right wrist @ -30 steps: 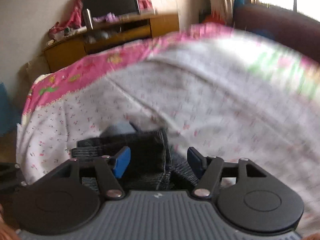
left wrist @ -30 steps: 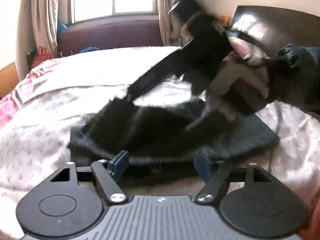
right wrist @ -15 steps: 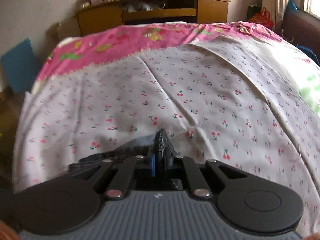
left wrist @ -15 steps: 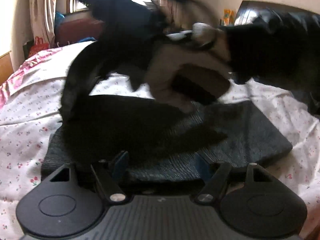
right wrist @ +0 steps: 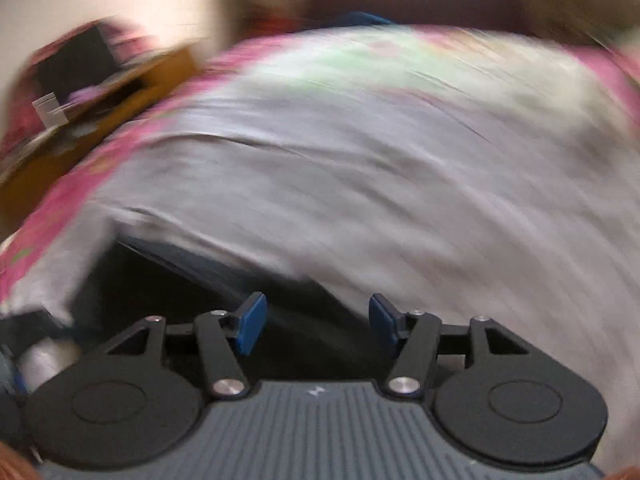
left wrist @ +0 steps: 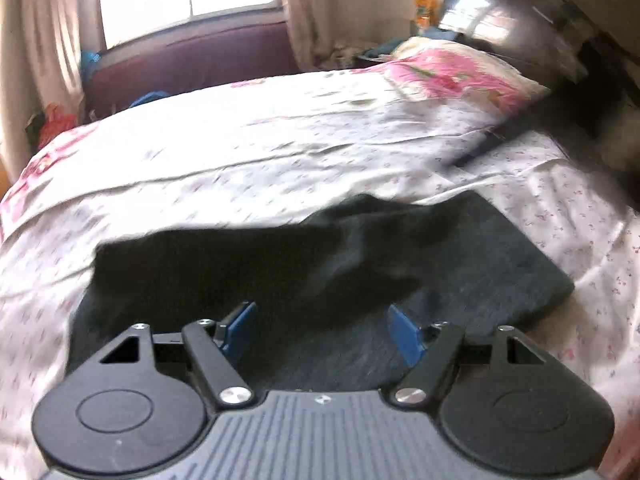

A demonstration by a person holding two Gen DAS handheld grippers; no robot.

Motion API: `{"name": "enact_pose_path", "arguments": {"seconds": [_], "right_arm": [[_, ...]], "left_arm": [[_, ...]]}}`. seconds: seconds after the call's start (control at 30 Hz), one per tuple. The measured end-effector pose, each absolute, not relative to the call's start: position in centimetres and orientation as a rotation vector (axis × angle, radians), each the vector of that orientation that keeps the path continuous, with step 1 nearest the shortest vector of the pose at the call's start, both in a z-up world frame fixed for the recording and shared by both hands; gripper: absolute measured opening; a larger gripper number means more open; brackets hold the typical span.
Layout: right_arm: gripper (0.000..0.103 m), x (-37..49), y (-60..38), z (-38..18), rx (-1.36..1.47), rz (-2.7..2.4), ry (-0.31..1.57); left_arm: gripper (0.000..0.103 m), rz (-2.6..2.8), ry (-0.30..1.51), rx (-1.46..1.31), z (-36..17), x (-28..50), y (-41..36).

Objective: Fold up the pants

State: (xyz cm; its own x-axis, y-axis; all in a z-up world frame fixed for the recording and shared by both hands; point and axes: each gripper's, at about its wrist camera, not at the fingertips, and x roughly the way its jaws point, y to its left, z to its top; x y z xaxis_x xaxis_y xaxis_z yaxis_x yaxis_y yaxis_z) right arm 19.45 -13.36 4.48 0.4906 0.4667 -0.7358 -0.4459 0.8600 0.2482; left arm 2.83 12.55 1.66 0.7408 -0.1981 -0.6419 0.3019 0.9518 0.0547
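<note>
Jaws apart both sides; pants (left wrist: 400, 264) folded (right view blurred).

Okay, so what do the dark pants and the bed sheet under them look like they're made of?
The pants look like a thick, matte, dark grey fabric; a faint ribbed texture hints at knit or corduroy, though blur leaves that open. The bed sheet looks like thin woven cotton, matte white with a small pink print, showing soft creases.
</note>
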Motion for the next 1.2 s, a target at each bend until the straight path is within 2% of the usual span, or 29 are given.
{"name": "enact_pose_path", "arguments": {"seconds": [0.1,0.17,0.23,0.33,0.4,0.47,0.53,0.63,0.73,0.77,0.87,0.93,1.0,1.1,1.2], "right_arm": [[0.060,16.4,-19.9,1.8,0.171,0.438,0.968],[0.060,15.5,-21.7,-0.3,0.254,0.417,1.005],[0.060,15.2,-21.8,-2.3,0.357,0.466,1.034],[0.061,15.1,-20.7,-3.8,0.426,0.573,1.052],[0.067,15.5,-20.7,-4.0,0.454,0.608,1.041],[0.067,16.5,-21.2,-4.9,0.543,0.632,1.046],[0.054,17.1,-20.8,-4.9,0.601,0.655,1.053],[0.050,16.7,-21.1,-3.9,0.608,0.743,1.005],[0.049,16.9,-22.5,-5.4,0.596,0.709,1.046],[0.043,17.3,-22.6,-6.2,0.605,0.696,1.068],[0.048,18.6,-21.5,-7.4,0.716,0.741,1.054],[0.048,19.1,-19.7,-8.0,0.782,0.766,1.041],[0.020,19.8,-17.4,-8.9,0.829,0.775,1.091],[0.014,19.8,-17.2,-8.8,0.902,0.758,1.110],[0.012,18.9,-19.6,-8.9,1.043,0.780,1.091]], "left_arm": [[0.086,-0.315,0.699,0.184,0.9,4.8,9.9],[0.090,-0.331,0.794,0.217,-1.2,6.7,8.7],[0.092,-0.311,0.863,0.263,-2.9,7.9,7.6],[0.092,-0.293,0.870,0.287,-2.0,8.0,7.2],[0.092,-0.284,0.873,0.304,-1.8,7.7,7.2],[0.092,-0.282,0.874,0.311,-2.3,7.8,7.0],[0.092,-0.275,0.880,0.308,-2.1,7.2,7.2],[0.092,-0.284,0.882,0.312,-1.7,6.9,7.2],[0.092,-0.298,0.881,0.310,-1.7,7.0,7.4],[0.092,-0.304,0.880,0.304,-1.7,7.1,7.5],[0.092,-0.313,0.876,0.294,-1.9,7.3,7.2],[0.092,-0.314,0.881,0.286,-2.0,7.5,7.1],[0.092,-0.318,0.893,0.292,-2.2,7.7,6.9],[0.093,-0.320,0.913,0.294,-2.2,8.0,6.2],[0.092,-0.355,0.940,0.289,-2.1,8.5,4.6]]}}
